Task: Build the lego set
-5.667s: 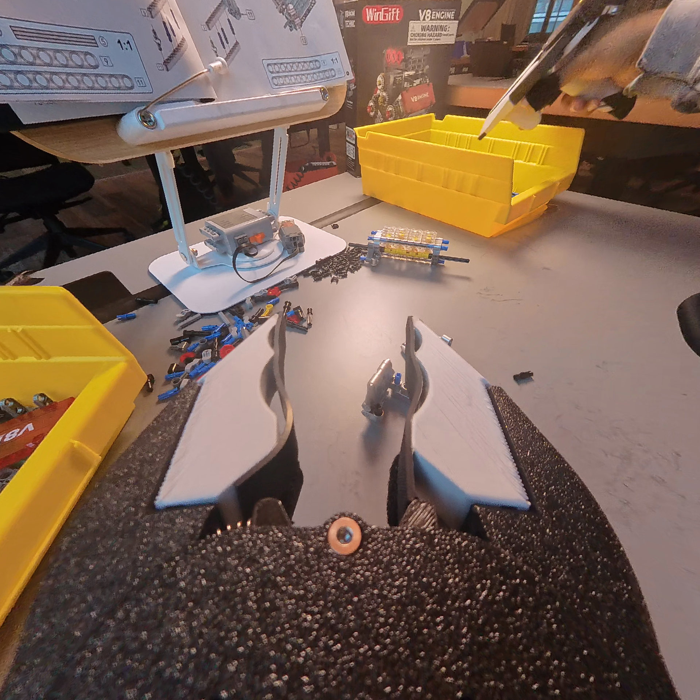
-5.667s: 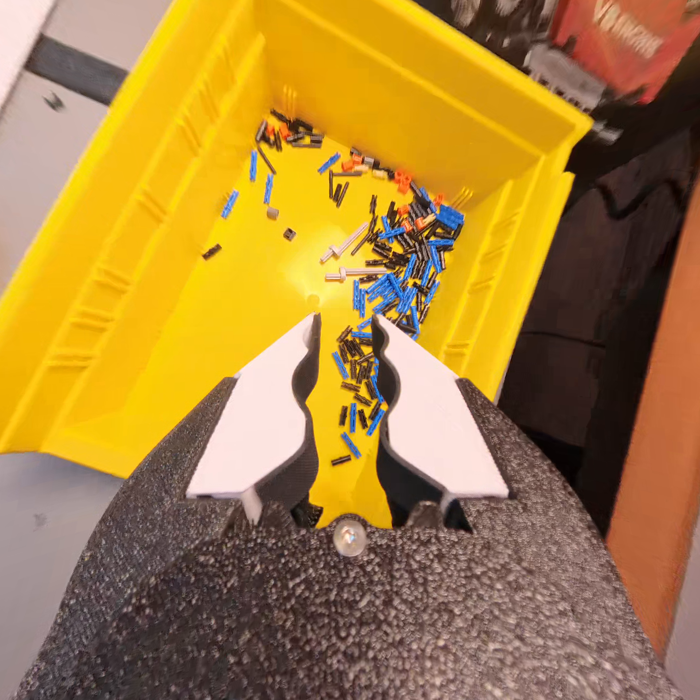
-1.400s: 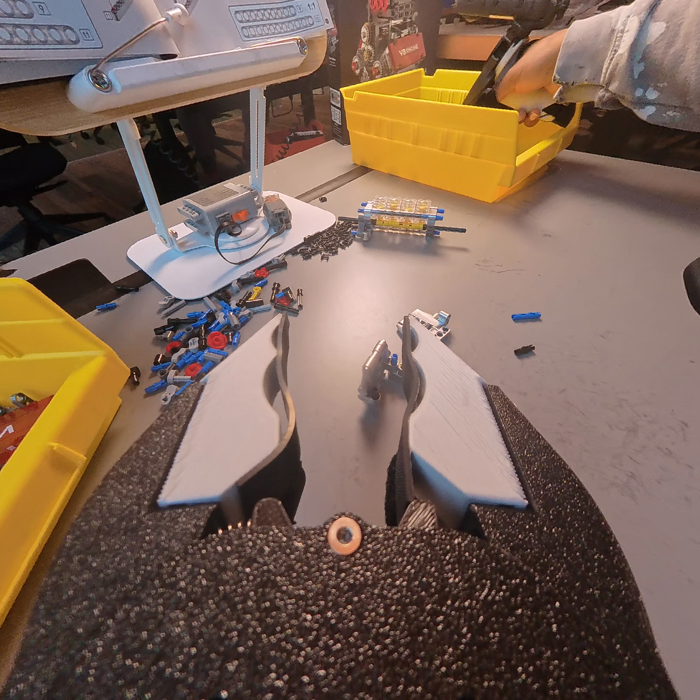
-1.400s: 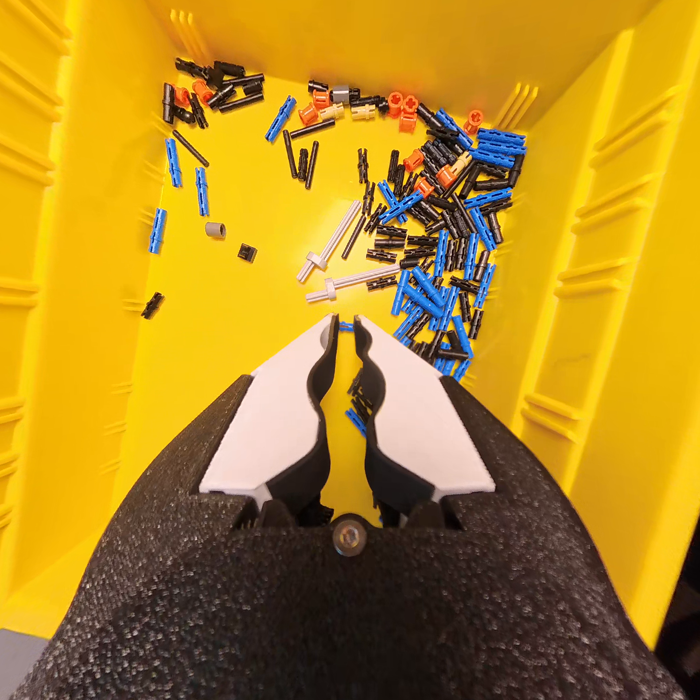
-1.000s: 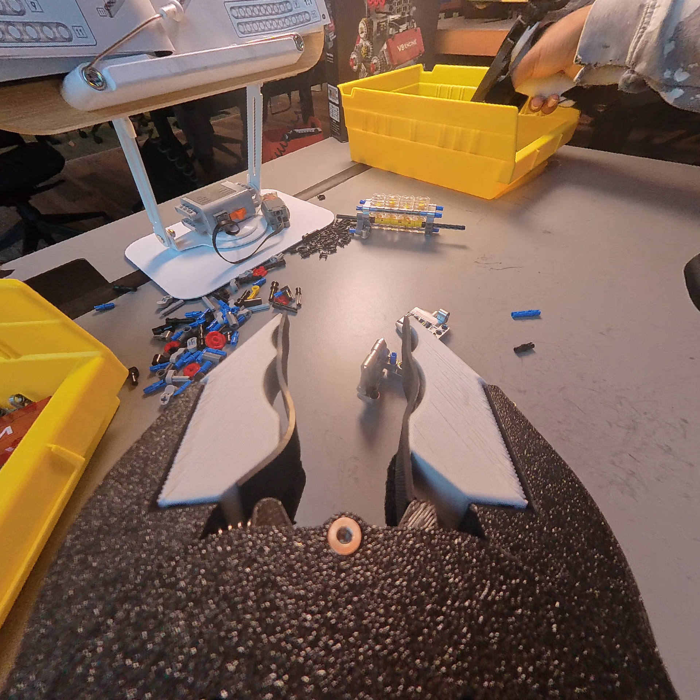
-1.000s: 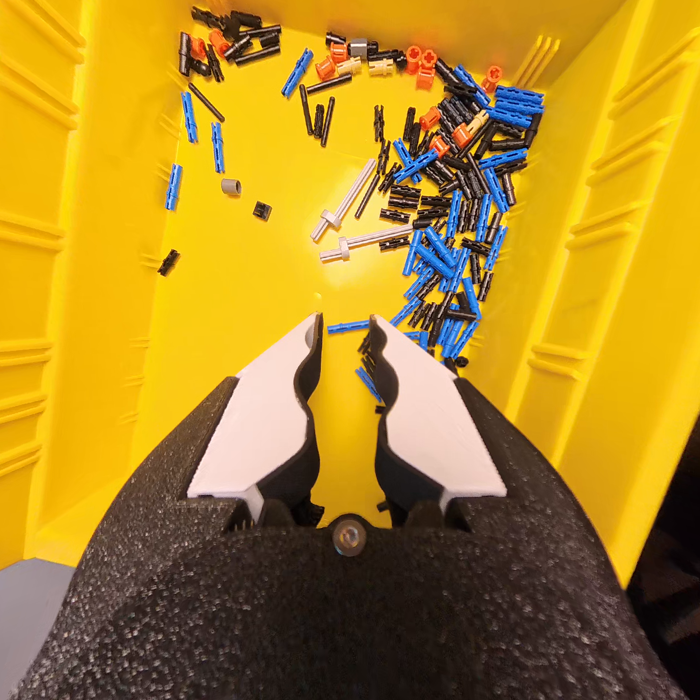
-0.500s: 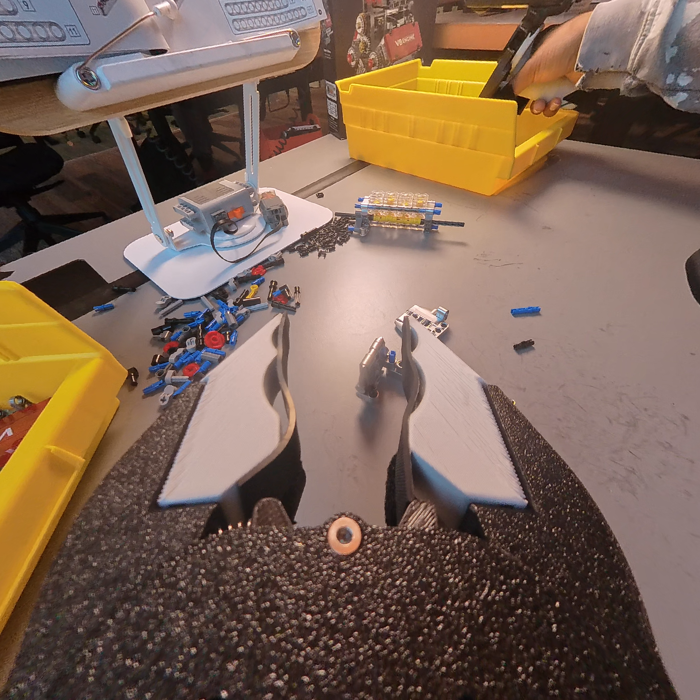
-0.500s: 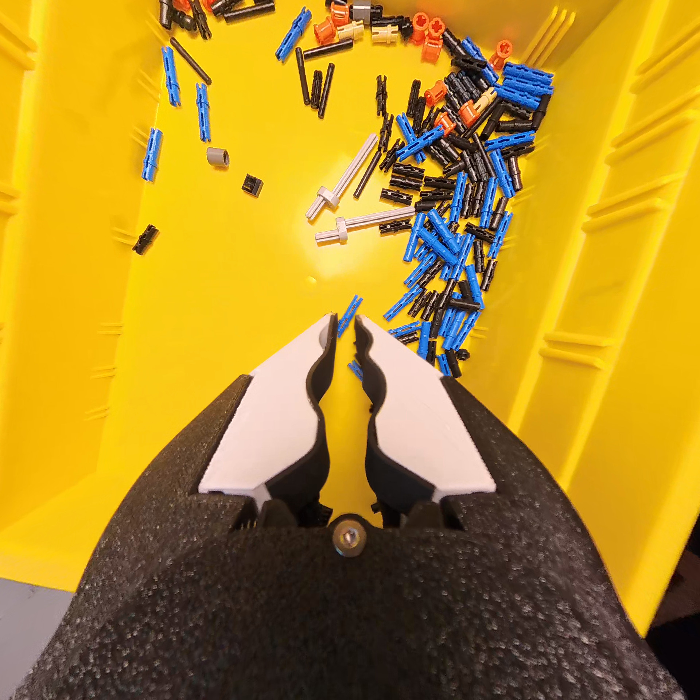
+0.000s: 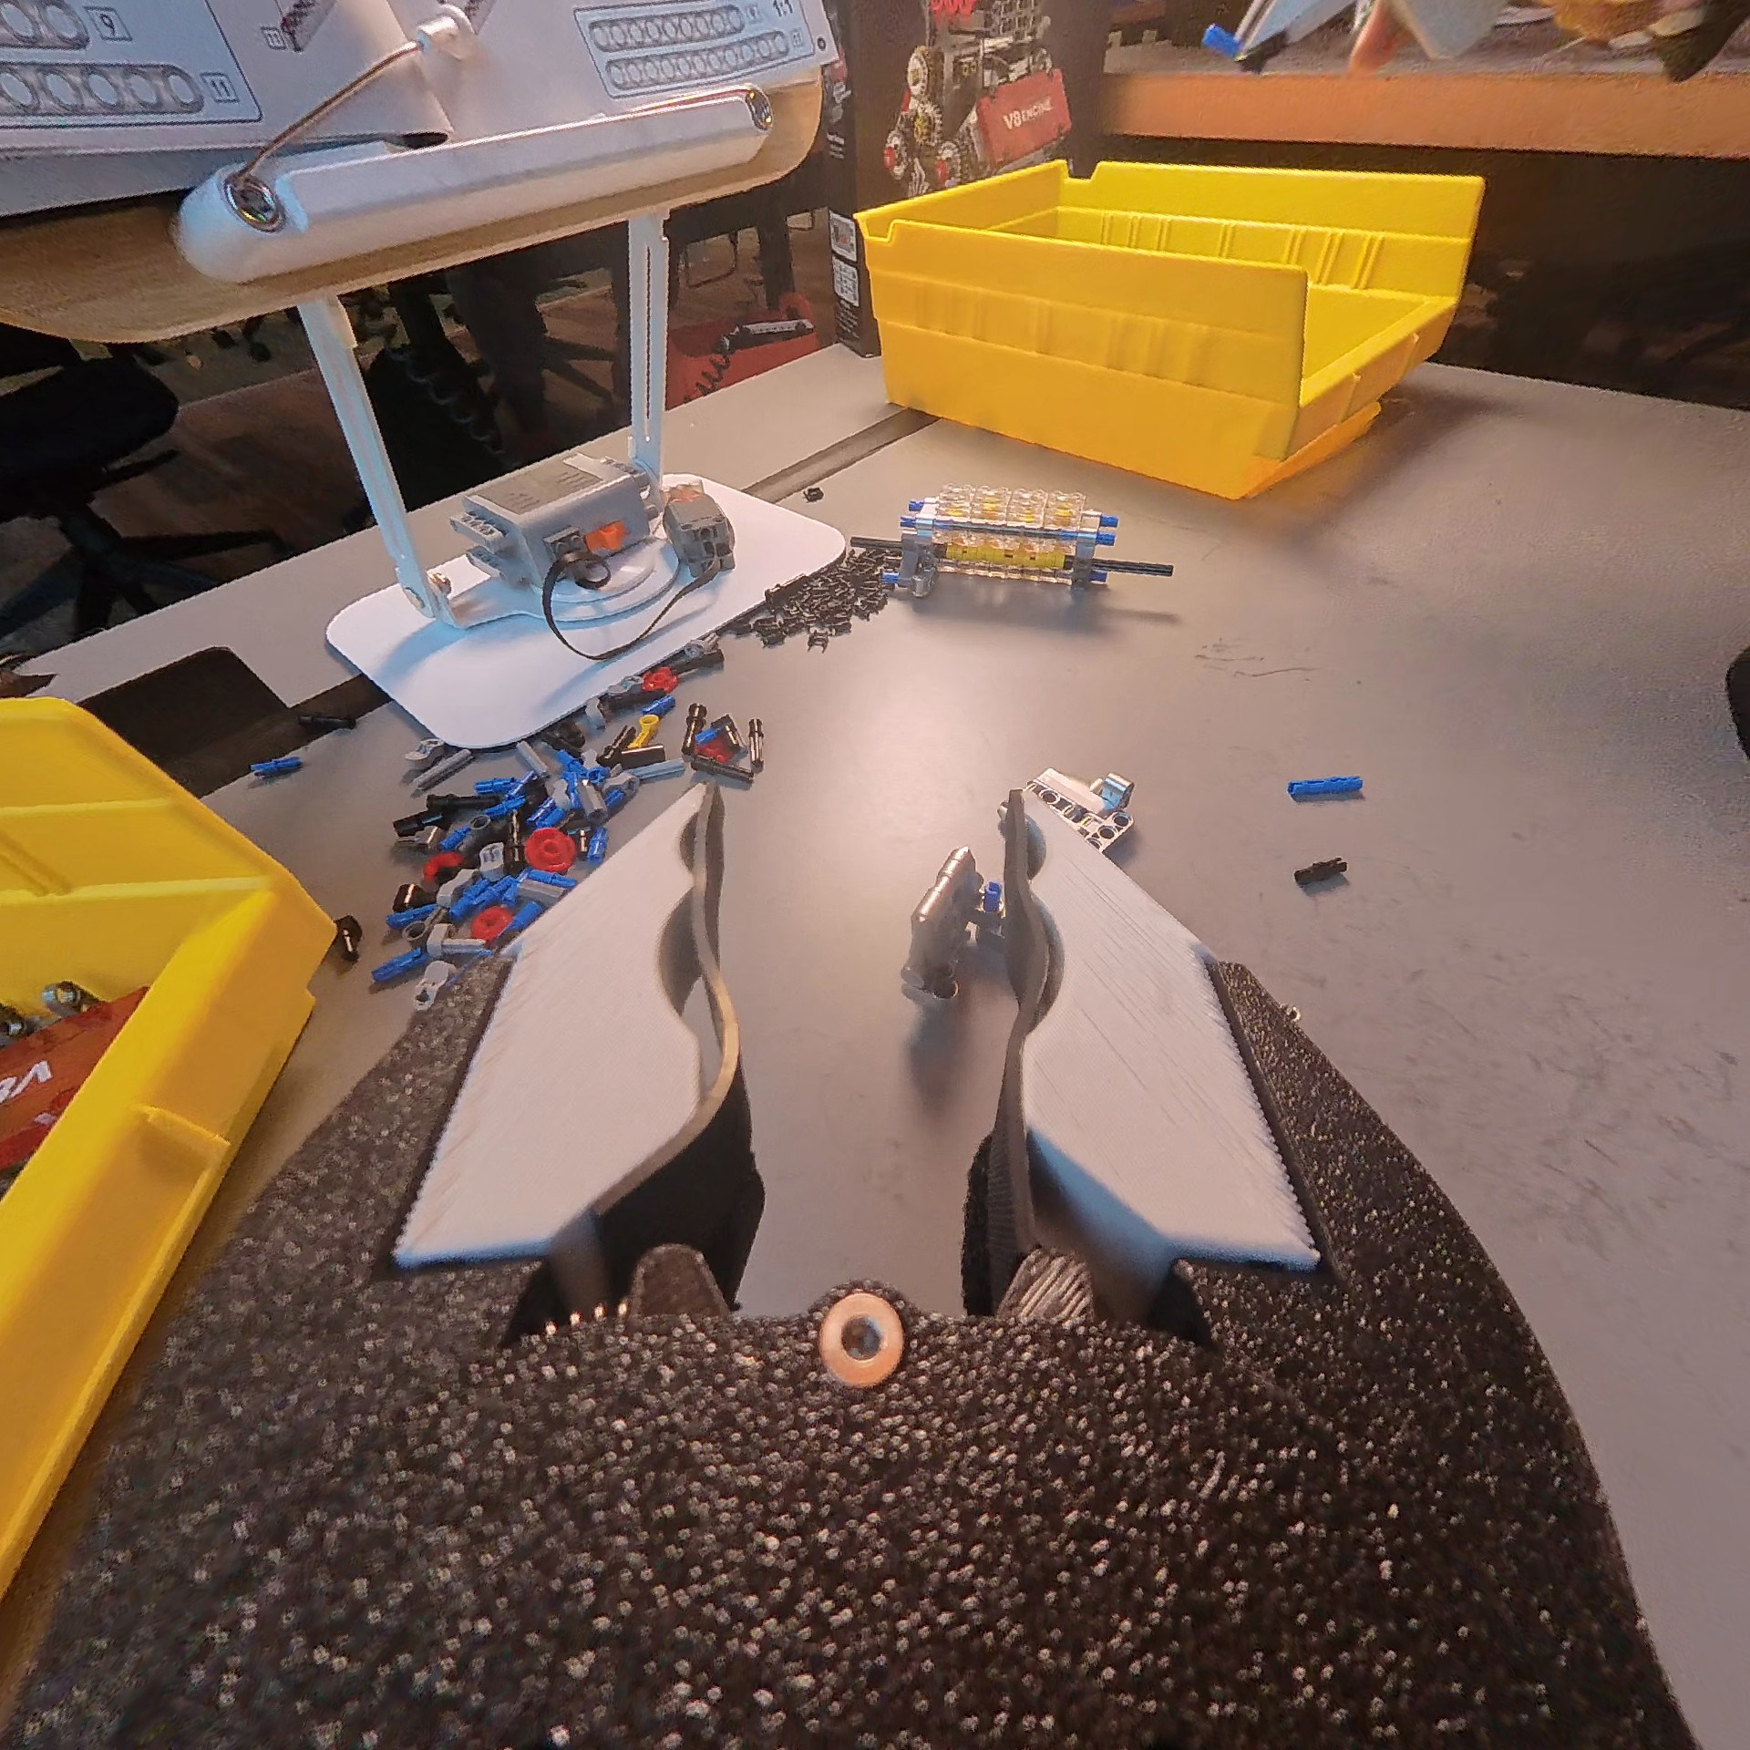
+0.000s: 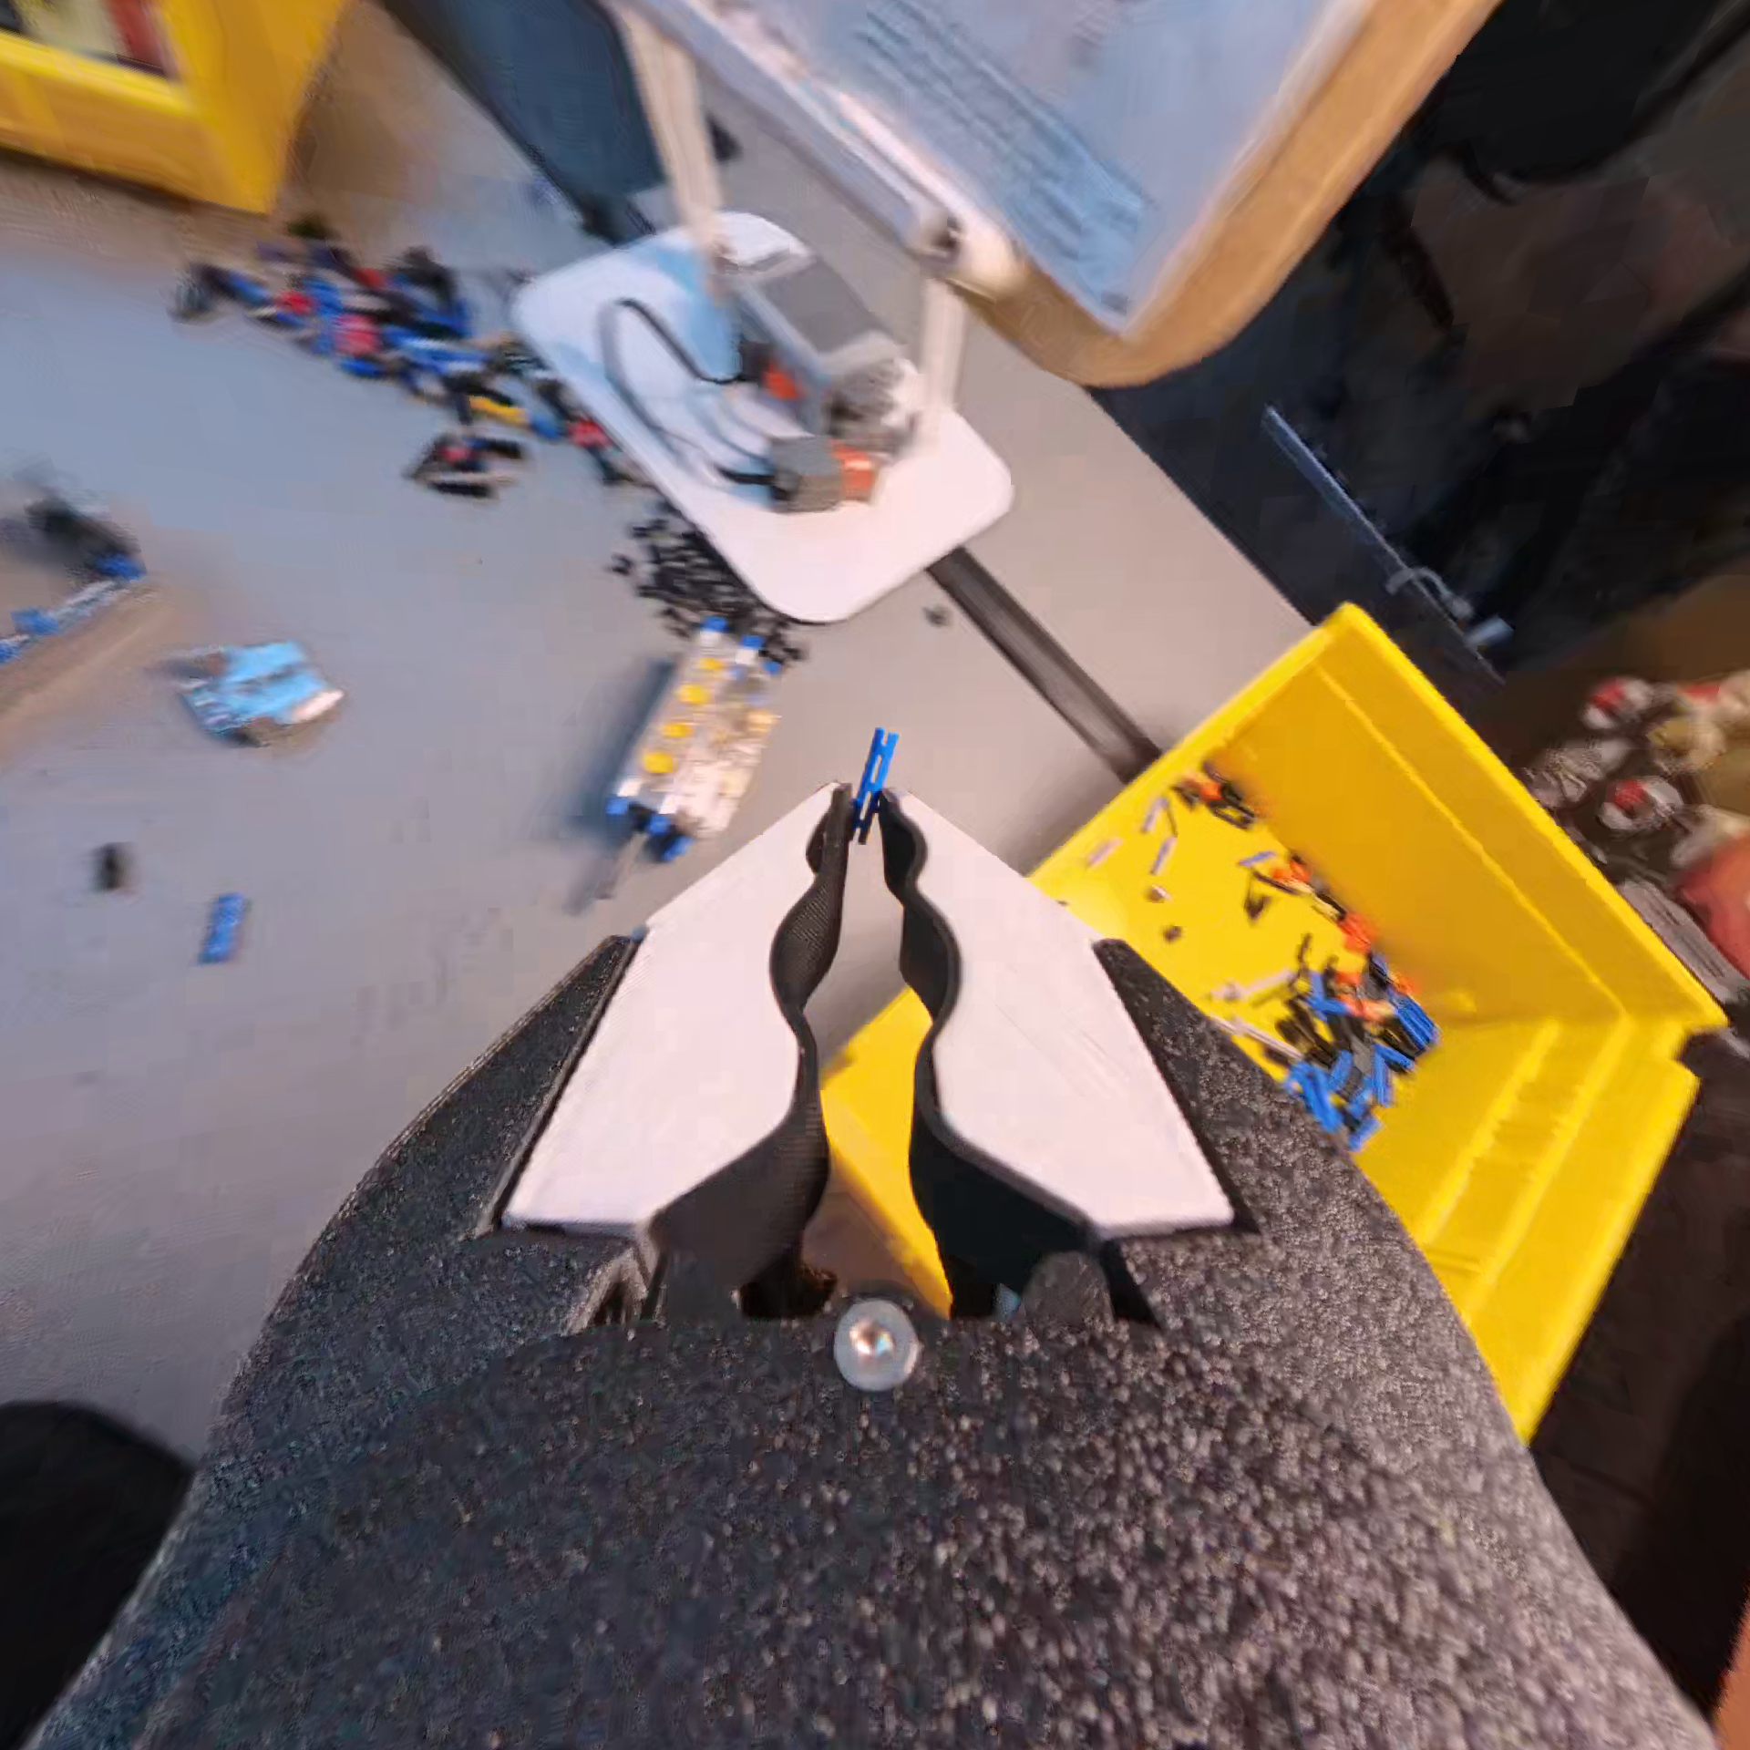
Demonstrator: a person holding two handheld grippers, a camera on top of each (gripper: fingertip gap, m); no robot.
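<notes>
My right gripper point(image 10: 860, 797) is shut on a small blue pin point(image 10: 873, 778) that sticks up from its tips. It hangs in the air above the near rim of the far yellow bin point(image 10: 1477, 1184), which holds several blue, black and orange pins. It also shows at the top of the left wrist view point(image 9: 1241, 43). My left gripper point(image 9: 857, 805) is open low over the grey table point(image 9: 1420, 994). A small grey piece with blue pins point(image 9: 939, 917) lies between its jaws, against the right finger point(image 9: 1117, 1023). A flat grey perforated piece point(image 9: 1084, 805) lies just past that fingertip.
A clear block assembly on a black axle point(image 9: 1008, 538) lies mid-table. A white stand base with a grey motor box point(image 9: 559, 526) carries an instruction sheet. Loose pins point(image 9: 530, 833) lie scattered left. A second yellow bin point(image 9: 123, 994) stands at left. Single blue point(image 9: 1324, 785) and black point(image 9: 1319, 871) pins lie right. The gap from one gripper's tips to the other's is roughly 30 cm.
My right gripper has closed on a blue pin in the bin, lifted out and swung toward the table. My left gripper has stayed open over the grey piece.
</notes>
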